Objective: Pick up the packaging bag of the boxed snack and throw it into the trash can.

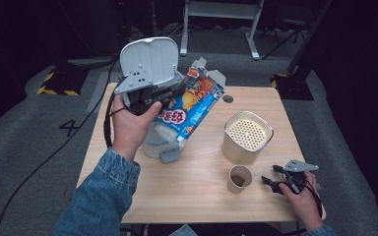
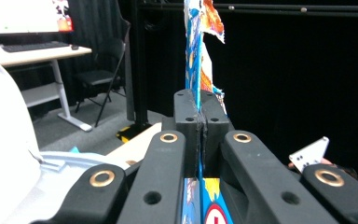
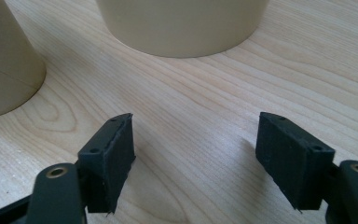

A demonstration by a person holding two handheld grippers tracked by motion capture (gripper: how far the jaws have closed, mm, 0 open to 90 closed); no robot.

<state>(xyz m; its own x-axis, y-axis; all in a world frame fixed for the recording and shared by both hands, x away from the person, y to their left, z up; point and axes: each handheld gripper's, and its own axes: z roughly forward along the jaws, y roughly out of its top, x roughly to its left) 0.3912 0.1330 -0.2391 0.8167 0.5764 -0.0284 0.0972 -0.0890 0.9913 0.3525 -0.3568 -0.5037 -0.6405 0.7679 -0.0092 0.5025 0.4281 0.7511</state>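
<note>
Nearest my high camera, a denim sleeve (image 1: pixel 101 196) came in at lower left, its hand carrying my left gripper (image 1: pixel 170 93) lifted above the wooden table (image 1: pixel 187 196). Item one: left gripper, jaws clenched on a blue snack packet (image 1: pixel 192 101) with orange and red print; in the left gripper view the two black pads (image 2: pixel 189 119) met flat on the thin packet (image 2: pixel 193 60), whose torn top edge stood up beyond them. Item two: the packet, held tilted in the air over the table's far left part, clear of the wood. Item three: a grey stand-like object (image 1: pixel 160 145), resting on the table just below the packet; I could not tell what it was. Item four: a cream canister (image 1: pixel 246 137) with a perforated lid, right of centre. Item five: a small paper cup (image 1: pixel 239 178) with brownish contents, just in front of the canister. Item six: right gripper (image 1: pixel 270 183), low at the table's near right edge beside the cup, jaws released with bare wood (image 3: pixel 191 135) between them, nothing grasped.
</note>
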